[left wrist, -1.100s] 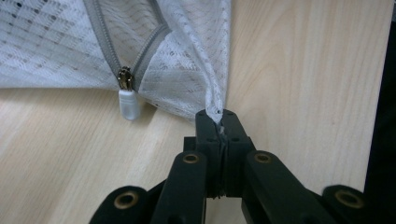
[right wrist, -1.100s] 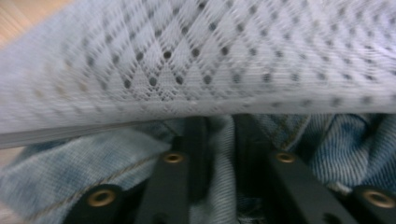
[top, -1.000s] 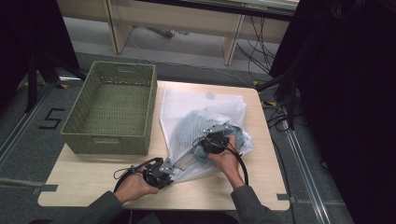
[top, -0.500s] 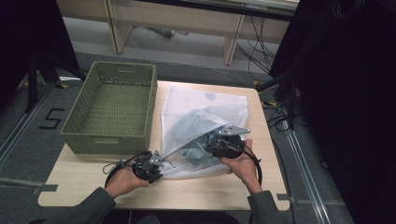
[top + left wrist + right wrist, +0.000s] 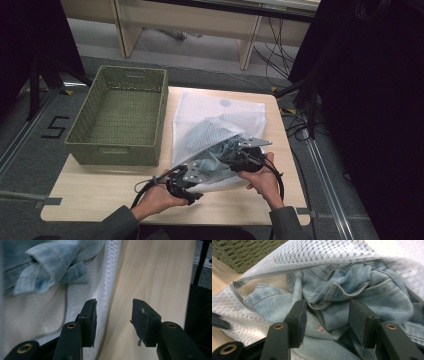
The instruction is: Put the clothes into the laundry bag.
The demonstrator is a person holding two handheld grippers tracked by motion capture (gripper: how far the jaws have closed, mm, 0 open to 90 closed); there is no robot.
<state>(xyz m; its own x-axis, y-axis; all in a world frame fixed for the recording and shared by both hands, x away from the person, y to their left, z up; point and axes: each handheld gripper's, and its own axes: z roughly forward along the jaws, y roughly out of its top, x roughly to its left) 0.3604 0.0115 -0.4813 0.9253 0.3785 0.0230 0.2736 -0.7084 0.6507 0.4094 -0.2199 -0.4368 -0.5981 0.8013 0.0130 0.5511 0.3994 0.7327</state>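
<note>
- Nearest the person, the left gripper (image 5: 192, 182) sits at the near edge of the white mesh laundry bag (image 5: 215, 112). Its jaws have just been opening and stand apart over the bag's hem and the bare table (image 5: 100, 187), gripping nothing.
- Just beyond, the right gripper (image 5: 235, 161) is at the bag's open mouth. Its jaws have also just been opening and straddle the denim garment (image 5: 352, 290) without pressing on it.
- The denim lies bunched half inside the bag, spilling toward the near edge, with the zipper edge (image 5: 262, 275) arched above it.
- With both grippers released, the mouth could sag shut over the denim, since nothing holds the mesh up.
- A careless close of the right jaws could catch mesh along with denim, dragging the bag.
- Farther left, the green basket (image 5: 120, 117) stands beside the bag.
</note>
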